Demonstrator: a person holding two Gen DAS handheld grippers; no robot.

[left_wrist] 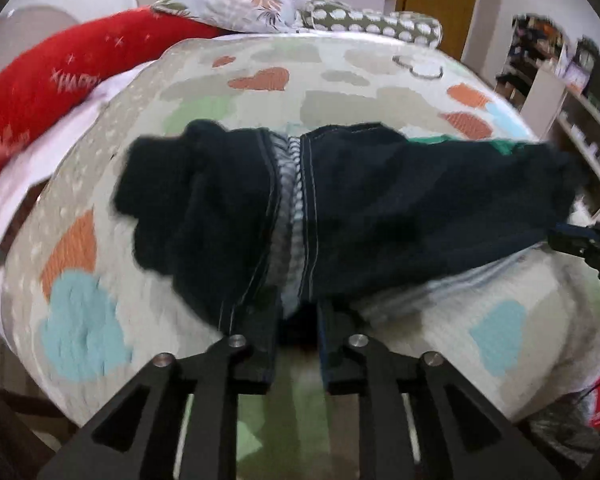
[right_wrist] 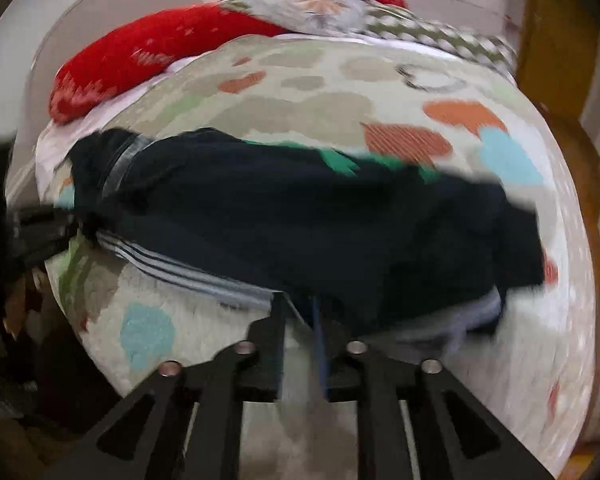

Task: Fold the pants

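nearest the left wrist camera, the black left gripper [left_wrist: 298, 320] has its two fingers pinched on the near edge of the dark navy pants [left_wrist: 340, 208], beside an open seam showing pale striped lining. the pants lie spread across a cream blanket [left_wrist: 148, 312] patterned with orange hearts and blue clouds. in the right wrist view, the right gripper [right_wrist: 304, 320] clamps another part of the near edge of the pants [right_wrist: 300, 220], by white side stripes [right_wrist: 180, 272]. a bit of green cloth [right_wrist: 334, 160] peeks out behind. at the far end sit red cushions [left_wrist: 52, 76] and a floral pillow [left_wrist: 240, 4]. both views are blurred.
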